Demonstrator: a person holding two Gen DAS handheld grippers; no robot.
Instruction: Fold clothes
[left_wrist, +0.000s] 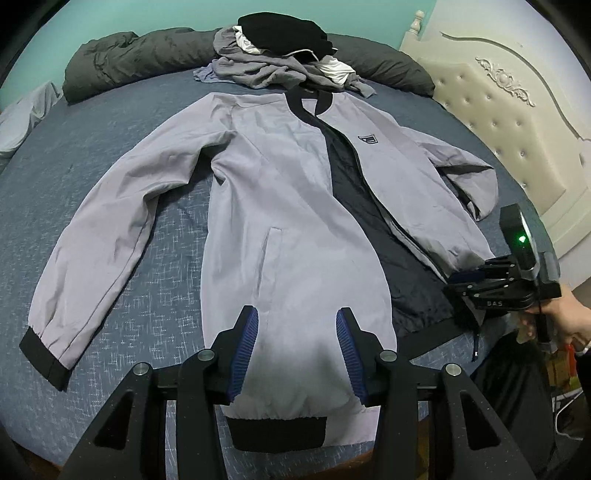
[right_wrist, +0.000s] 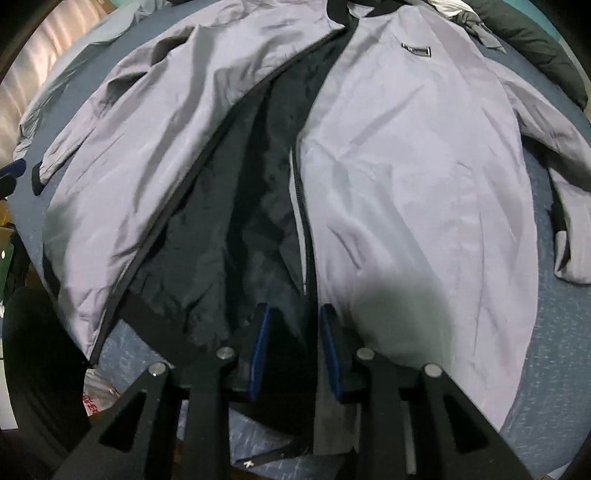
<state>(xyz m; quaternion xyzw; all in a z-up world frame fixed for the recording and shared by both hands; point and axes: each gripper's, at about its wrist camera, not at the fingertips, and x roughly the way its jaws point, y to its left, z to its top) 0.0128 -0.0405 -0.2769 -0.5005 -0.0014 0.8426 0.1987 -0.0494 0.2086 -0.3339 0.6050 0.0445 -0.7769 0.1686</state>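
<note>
A grey jacket (left_wrist: 280, 177) with black cuffs and hem lies face up on the bed, unzipped, its dark lining (left_wrist: 369, 221) showing down the middle. My left gripper (left_wrist: 297, 332) is open, its blue pads hovering over the lower part of one front panel, just above the black hem band (left_wrist: 277, 432). In a person's hand (left_wrist: 569, 321), my right gripper (left_wrist: 456, 278) sits at the other panel's bottom corner. In the right wrist view the jacket (right_wrist: 406, 166) fills the frame. There the right gripper (right_wrist: 293, 332) is open, straddling the zipper edge near the hem, lining (right_wrist: 240, 221) to its left.
A pile of grey, white and black clothes (left_wrist: 280, 55) sits past the collar on a dark duvet (left_wrist: 140, 59). A cream tufted headboard (left_wrist: 498, 103) stands to the right. The blue sheet (left_wrist: 166, 240) shows around both spread sleeves. A plastic bag (right_wrist: 96, 395) lies below the bed edge.
</note>
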